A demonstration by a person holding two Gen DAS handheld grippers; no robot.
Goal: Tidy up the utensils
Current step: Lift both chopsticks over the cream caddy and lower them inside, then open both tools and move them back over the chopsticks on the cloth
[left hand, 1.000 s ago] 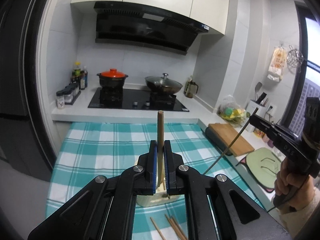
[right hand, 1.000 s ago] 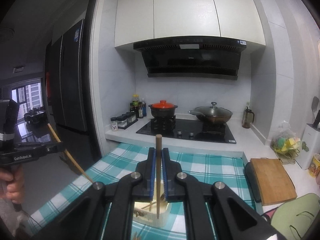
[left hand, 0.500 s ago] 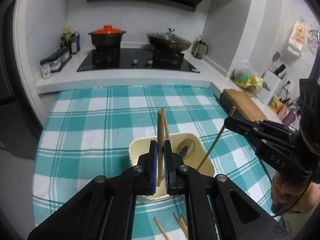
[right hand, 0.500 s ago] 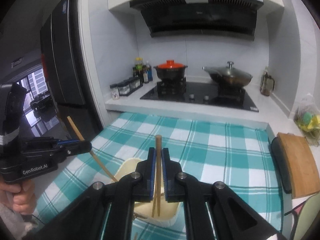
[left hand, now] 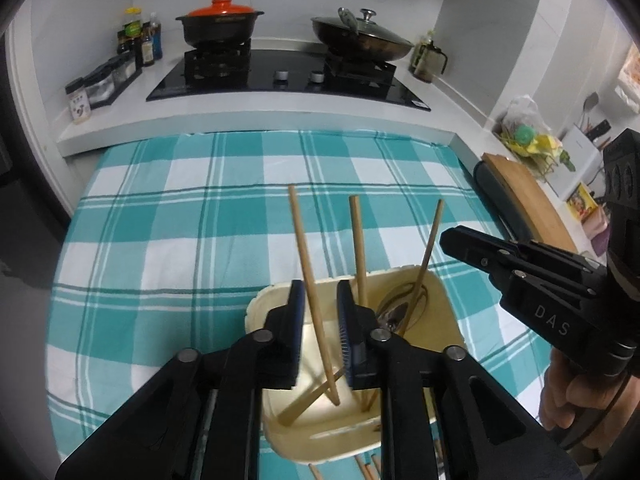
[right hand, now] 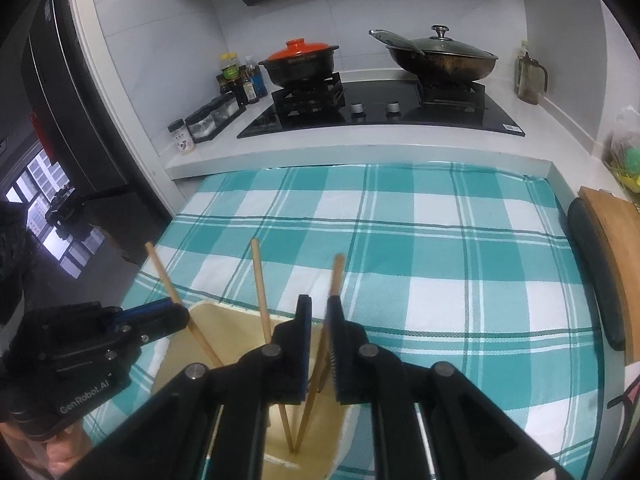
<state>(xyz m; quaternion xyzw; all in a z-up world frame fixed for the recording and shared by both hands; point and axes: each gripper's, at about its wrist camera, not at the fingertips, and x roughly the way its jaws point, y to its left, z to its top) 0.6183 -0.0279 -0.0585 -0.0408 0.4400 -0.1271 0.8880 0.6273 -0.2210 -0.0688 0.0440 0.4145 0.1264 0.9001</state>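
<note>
A cream utensil holder stands on the teal checked cloth. Three wooden chopsticks lean inside it: left one, middle one, right one. A metal spoon lies in the holder. My left gripper is open above the holder, its jaws apart around the left chopstick, which leans free. My right gripper is open too, with a chopstick loose between its jaws. The right gripper also shows in the left wrist view.
More chopsticks lie on the cloth in front of the holder. Behind the cloth is a hob with an orange-lidded pot and a wok. A wooden cutting board lies to the right.
Both grippers came down over the holder and opened. The two chopsticks they held now stand in the holder.
</note>
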